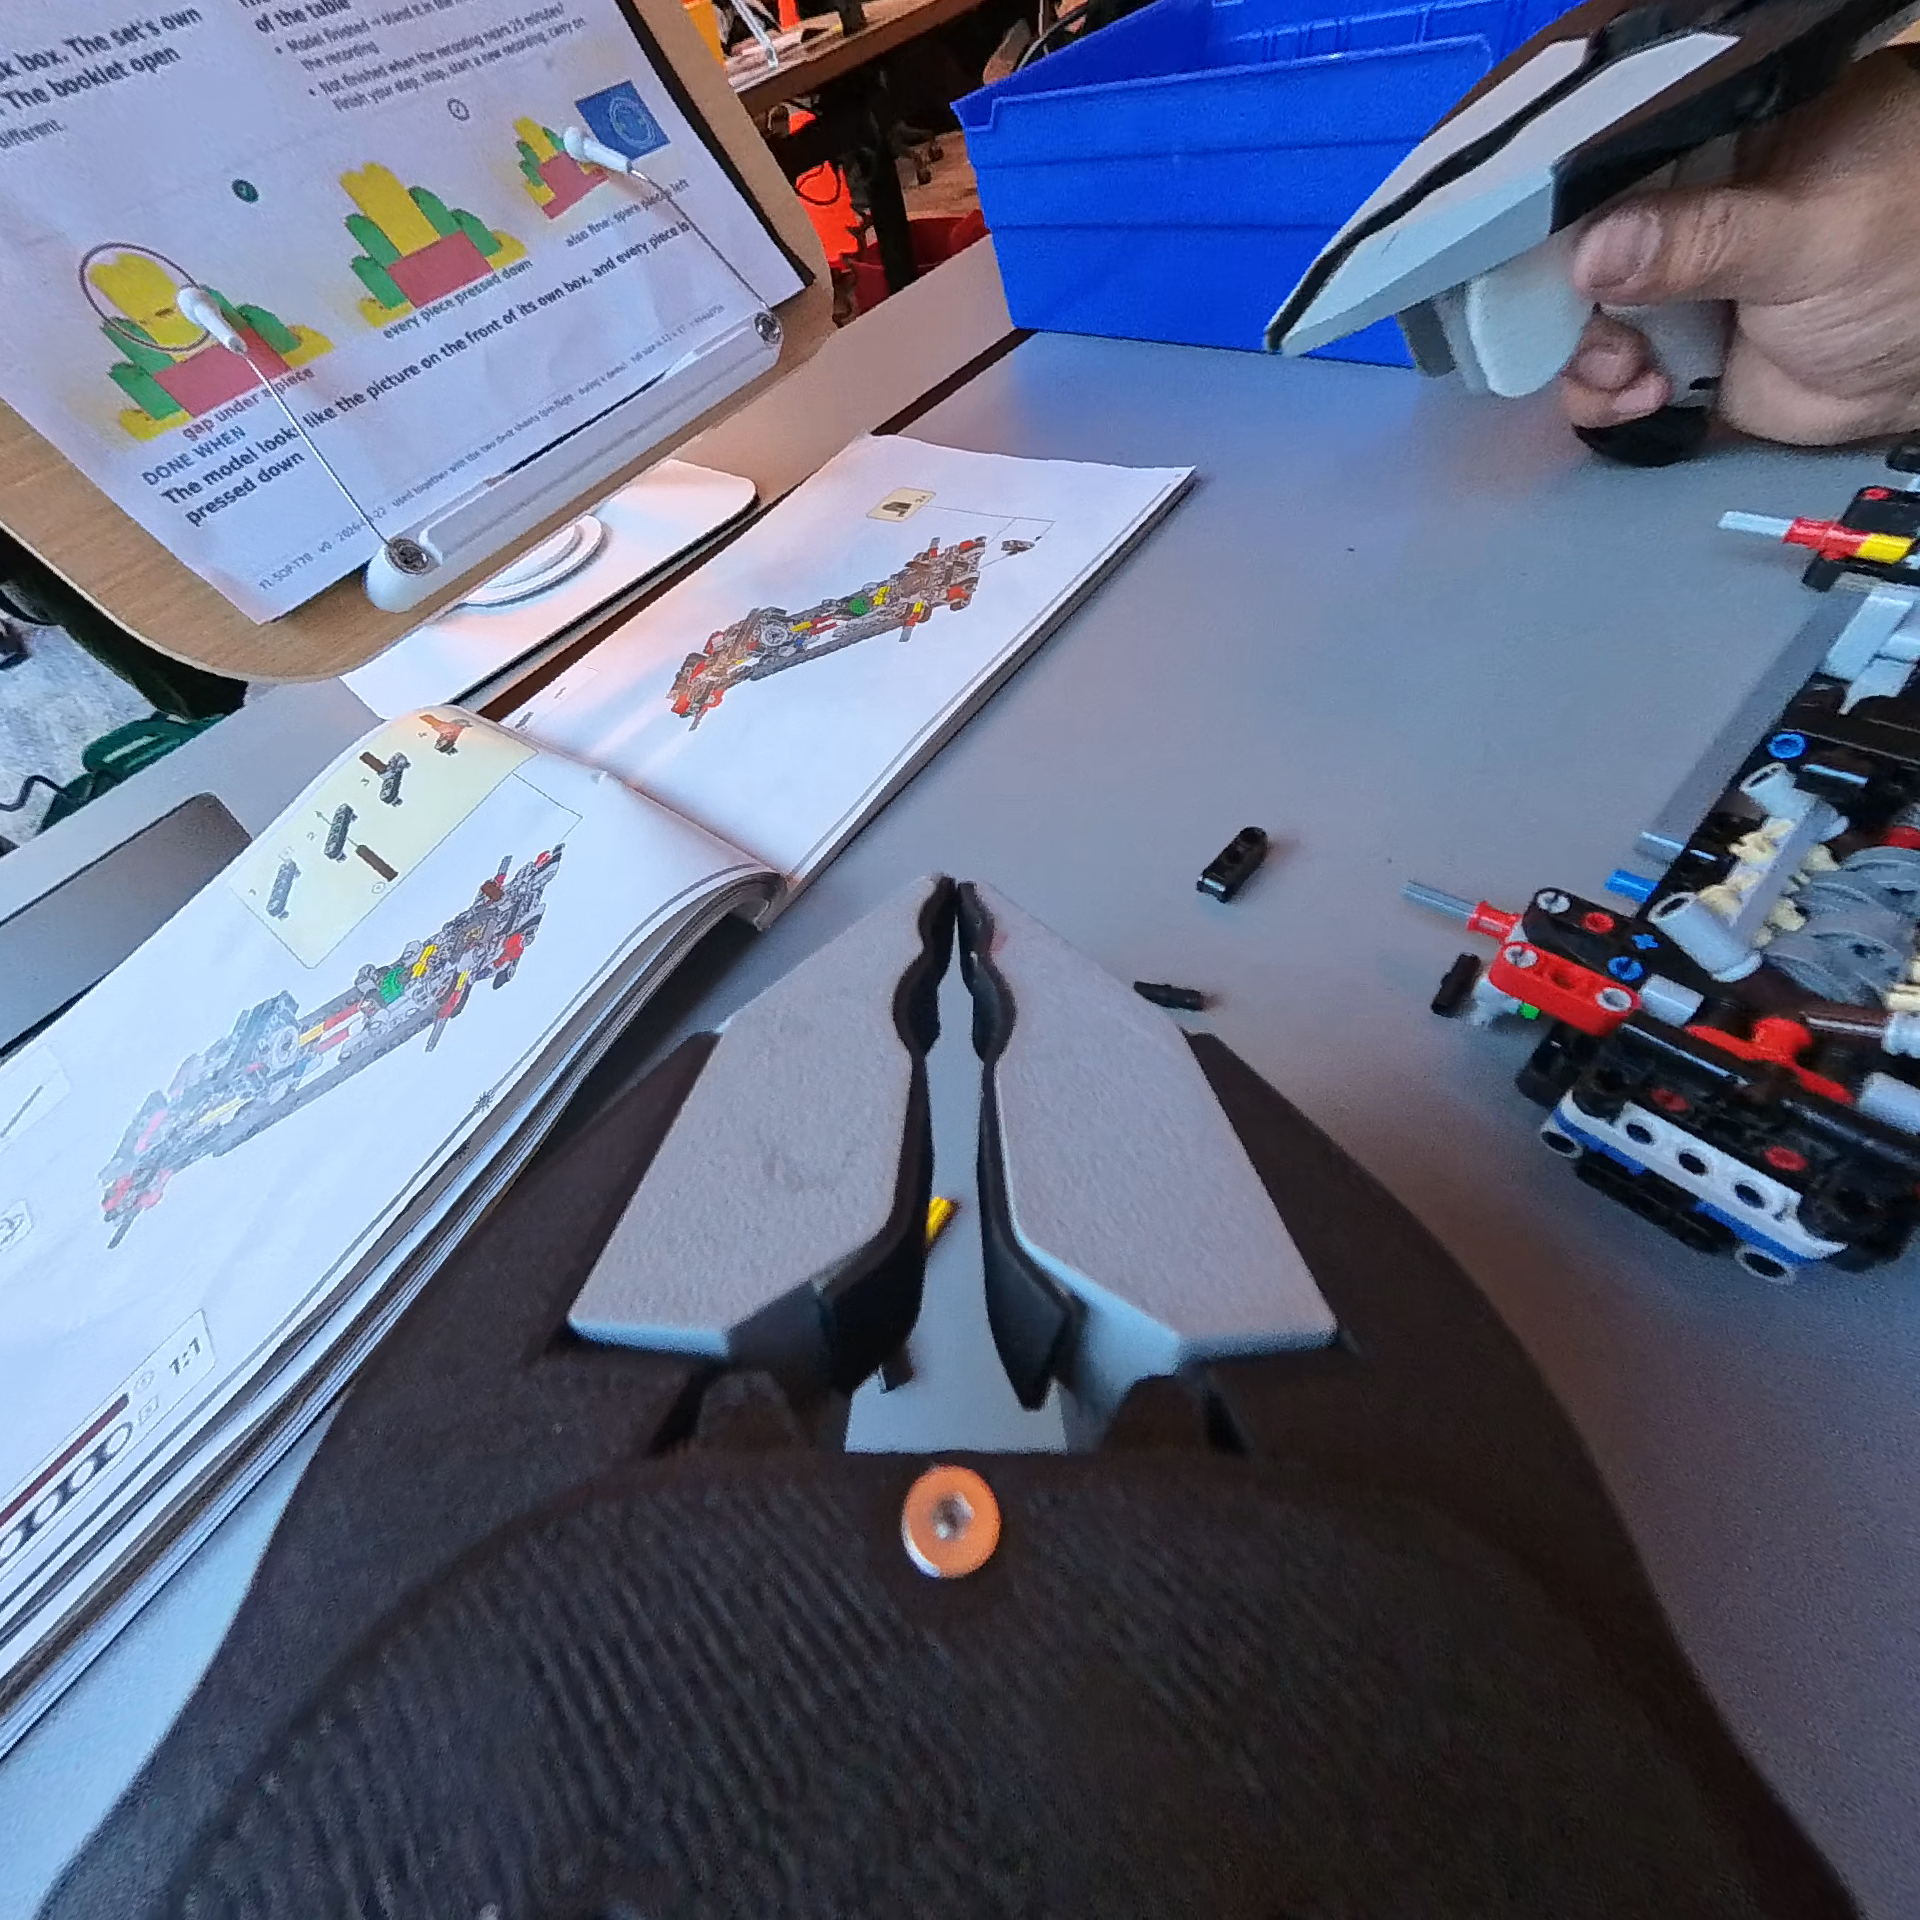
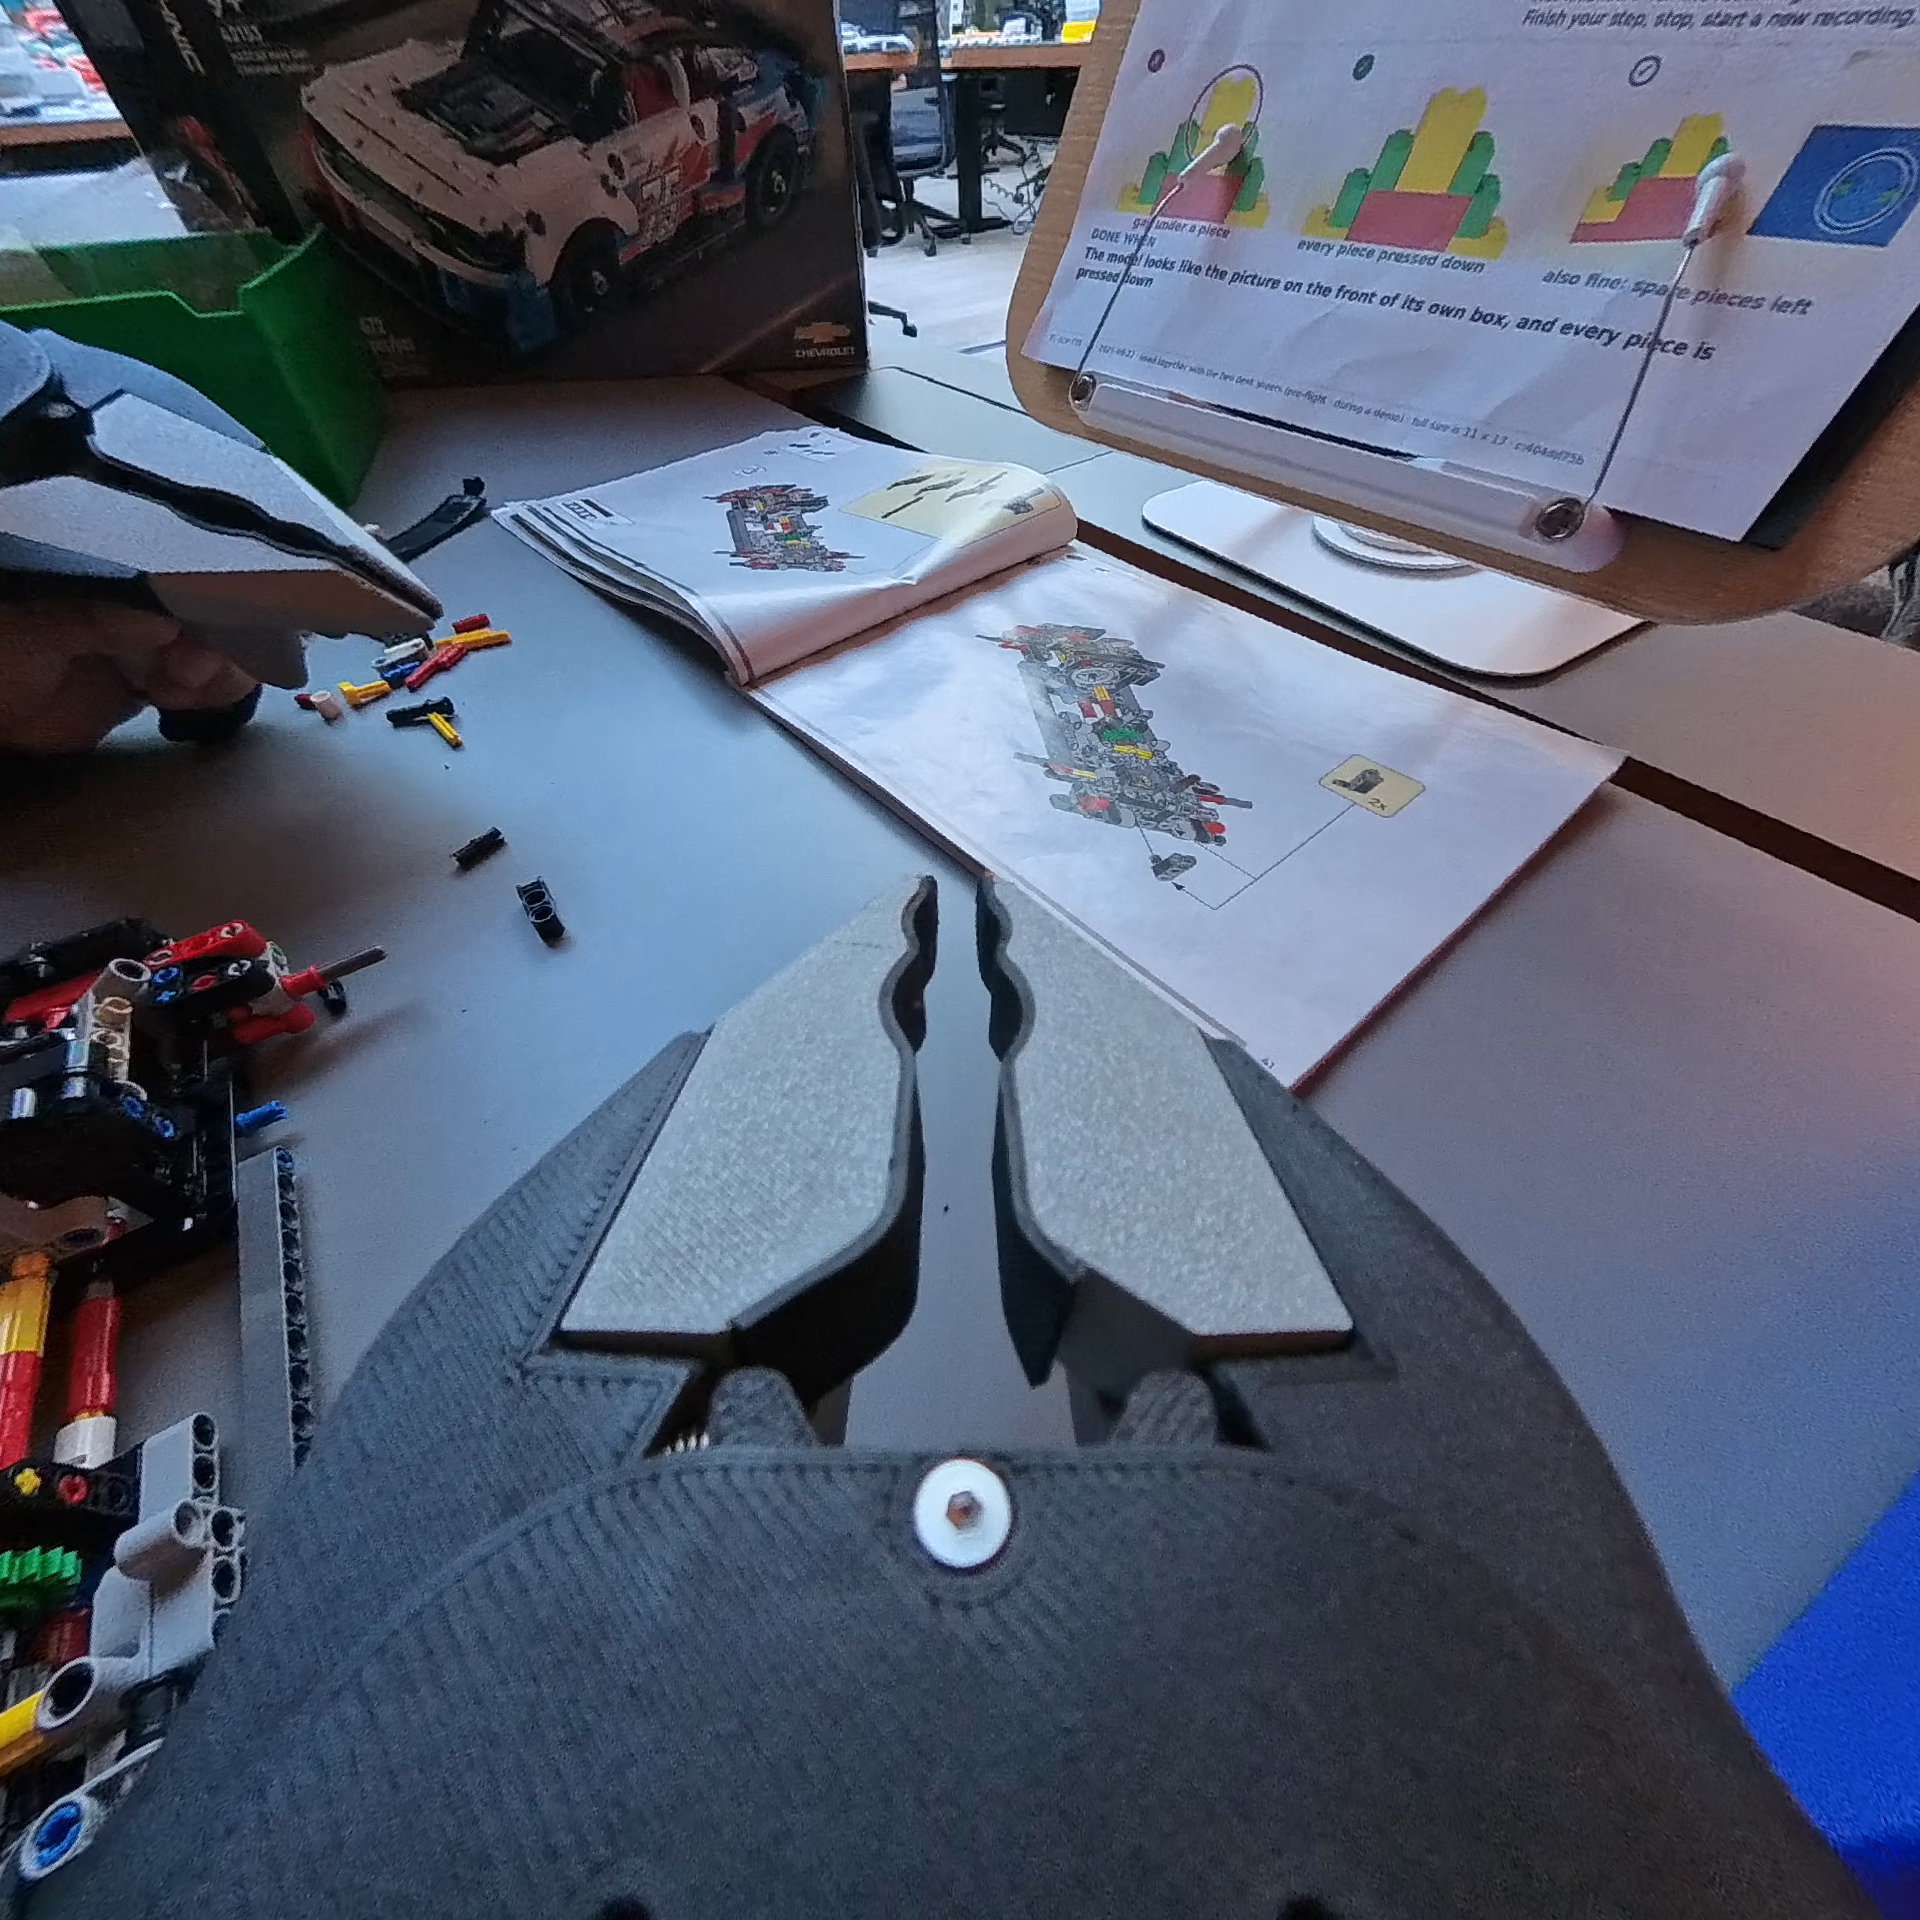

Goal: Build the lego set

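Your left gripper (image 1: 954, 891) has its tips pinched together on nothing, hovering low by the open instruction booklet (image 1: 873, 665). Right gripper (image 2: 956, 891) sits a narrow crack apart, bare, over the booklet's edge. Small black connector (image 1: 1232, 862) lies just beyond, half-built model (image 1: 1714, 1060) further right.

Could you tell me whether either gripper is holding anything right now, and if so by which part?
Nothing is held: the left gripper is shut on air, and the right gripper stands slightly open, bare.
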`<state>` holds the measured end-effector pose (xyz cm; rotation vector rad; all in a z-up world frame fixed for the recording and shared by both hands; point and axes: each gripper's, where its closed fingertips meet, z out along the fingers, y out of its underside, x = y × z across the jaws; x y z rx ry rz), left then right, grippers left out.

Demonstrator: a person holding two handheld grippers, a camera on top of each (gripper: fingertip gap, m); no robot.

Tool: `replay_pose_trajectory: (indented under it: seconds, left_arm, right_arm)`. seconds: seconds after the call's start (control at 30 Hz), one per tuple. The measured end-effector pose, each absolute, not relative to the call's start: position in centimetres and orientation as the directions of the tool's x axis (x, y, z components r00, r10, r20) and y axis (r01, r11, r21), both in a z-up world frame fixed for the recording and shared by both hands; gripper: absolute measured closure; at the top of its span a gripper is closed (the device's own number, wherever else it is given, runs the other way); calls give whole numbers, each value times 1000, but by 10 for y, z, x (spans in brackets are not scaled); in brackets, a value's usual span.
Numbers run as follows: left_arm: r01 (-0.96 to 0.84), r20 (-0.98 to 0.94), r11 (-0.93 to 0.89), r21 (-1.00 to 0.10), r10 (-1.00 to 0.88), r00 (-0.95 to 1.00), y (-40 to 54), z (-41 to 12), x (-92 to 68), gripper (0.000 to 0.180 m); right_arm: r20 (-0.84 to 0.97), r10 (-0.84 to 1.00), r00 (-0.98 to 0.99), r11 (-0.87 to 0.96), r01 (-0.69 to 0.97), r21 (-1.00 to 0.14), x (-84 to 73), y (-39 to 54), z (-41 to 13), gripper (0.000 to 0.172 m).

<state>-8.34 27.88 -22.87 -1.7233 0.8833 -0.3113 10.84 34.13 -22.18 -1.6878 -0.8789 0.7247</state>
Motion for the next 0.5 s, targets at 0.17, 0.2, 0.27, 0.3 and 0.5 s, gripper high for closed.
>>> replay_pose_trajectory:
  seconds: [0.17, 0.2, 0.27, 0.3, 0.5]
  left_arm:
    - [-383, -199, -107, -917, -712, 674, 277, -228, -80, 180]
    - [-382, -195, -107, -918, -716, 671, 276, -228, -79, 180]
    - [-380, -192, -107, -919, -720, 667, 276, -228, -78, 180]
    - [-380, -191, -108, -919, -722, 665, 275, -228, -78, 180]
    - [-368, -166, -120, -922, -735, 657, 273, -228, -77, 180]
  right_arm:
    - [-34, 841, 540, -181, 222, -958, 105, 343, -225, 169]
    - [-32, 841, 540, -180, 224, -958, 105, 343, -225, 169]
    - [-31, 842, 539, -180, 227, -957, 104, 343, -225, 170]
    - [-30, 842, 538, -180, 229, -957, 104, 343, -226, 170]
    - [-23, 845, 534, -179, 243, -953, 102, 342, -228, 171]
